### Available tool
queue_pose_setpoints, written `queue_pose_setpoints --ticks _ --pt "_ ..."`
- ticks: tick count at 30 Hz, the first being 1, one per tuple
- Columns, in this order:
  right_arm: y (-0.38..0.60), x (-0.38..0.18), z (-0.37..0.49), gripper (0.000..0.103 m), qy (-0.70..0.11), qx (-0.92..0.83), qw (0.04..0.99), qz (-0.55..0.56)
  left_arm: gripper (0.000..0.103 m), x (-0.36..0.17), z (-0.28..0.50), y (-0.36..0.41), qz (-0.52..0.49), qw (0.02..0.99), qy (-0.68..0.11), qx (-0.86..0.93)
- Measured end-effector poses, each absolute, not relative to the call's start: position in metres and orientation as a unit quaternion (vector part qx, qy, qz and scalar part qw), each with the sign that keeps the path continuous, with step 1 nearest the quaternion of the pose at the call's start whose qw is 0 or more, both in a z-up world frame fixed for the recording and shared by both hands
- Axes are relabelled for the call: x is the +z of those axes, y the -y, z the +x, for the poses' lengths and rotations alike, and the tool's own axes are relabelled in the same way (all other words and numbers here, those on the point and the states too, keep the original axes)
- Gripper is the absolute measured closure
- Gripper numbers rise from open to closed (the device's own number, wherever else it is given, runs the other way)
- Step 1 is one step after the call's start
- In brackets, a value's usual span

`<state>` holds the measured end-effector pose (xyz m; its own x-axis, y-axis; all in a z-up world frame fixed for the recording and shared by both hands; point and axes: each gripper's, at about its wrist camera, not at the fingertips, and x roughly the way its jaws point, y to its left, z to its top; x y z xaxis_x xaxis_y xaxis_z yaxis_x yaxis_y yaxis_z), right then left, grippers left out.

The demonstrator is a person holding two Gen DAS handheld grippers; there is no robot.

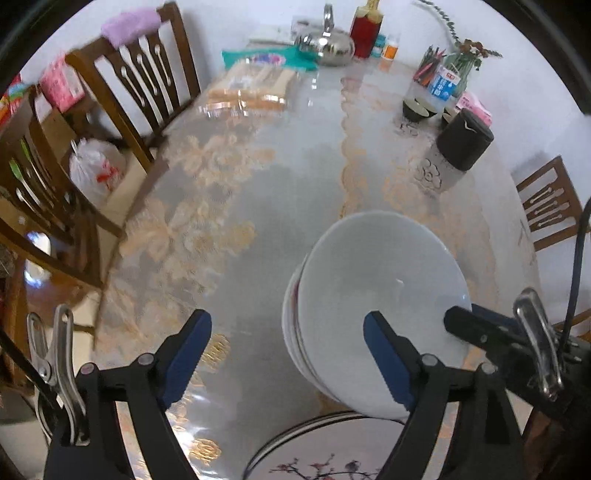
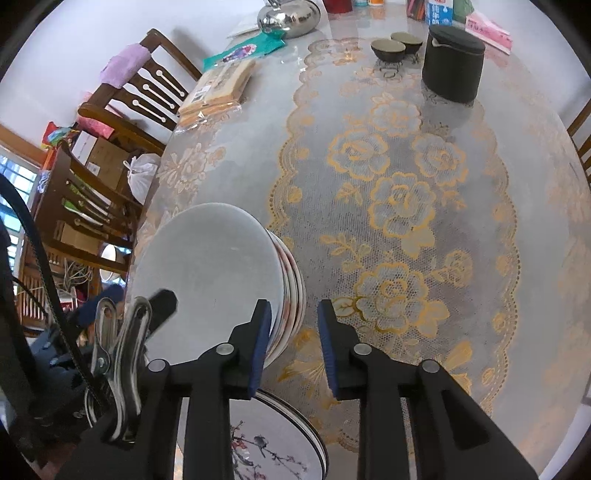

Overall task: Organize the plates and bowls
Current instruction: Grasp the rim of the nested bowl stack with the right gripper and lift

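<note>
A stack of white bowls (image 1: 369, 295) stands on the table near its front edge; it also shows in the right wrist view (image 2: 214, 266). In front of it lies a plate painted with birds and blossoms (image 1: 332, 458), also seen in the right wrist view (image 2: 269, 443). My left gripper (image 1: 288, 354) is open and empty, left of the stack, its right finger (image 1: 388, 365) in front of the bowls. My right gripper (image 2: 293, 347) is open and empty, its left finger (image 2: 260, 343) against the stack's right side; its tip shows in the left wrist view (image 1: 465, 325).
A lace cloth under clear film (image 2: 399, 206) covers the table. At the back are a black lidded pot (image 2: 452, 62), two dark small bowls (image 2: 388, 48), a steel kettle (image 2: 290, 16) and packets (image 2: 218, 88). Wooden chairs (image 1: 140, 85) stand at the left.
</note>
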<state>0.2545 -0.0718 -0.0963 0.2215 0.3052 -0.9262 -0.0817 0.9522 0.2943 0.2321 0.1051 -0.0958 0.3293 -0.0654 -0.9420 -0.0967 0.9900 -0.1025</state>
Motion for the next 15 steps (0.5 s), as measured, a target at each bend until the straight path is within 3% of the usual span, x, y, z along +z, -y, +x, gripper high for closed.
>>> queue_pose_setpoints --ticks 4,15 --pt "0.065 -0.109 0.259 0.067 -0.631 0.134 0.759 0.087 0.013 -0.101 0.237 -0.104 -0.077 0.808 -0.584 0.009" --pt "0.062 -0.137 0.28 0.067 -0.66 0.13 0.733 0.097 0.013 -0.132 0.253 -0.115 -0.12 0.776 -0.619 0.017"
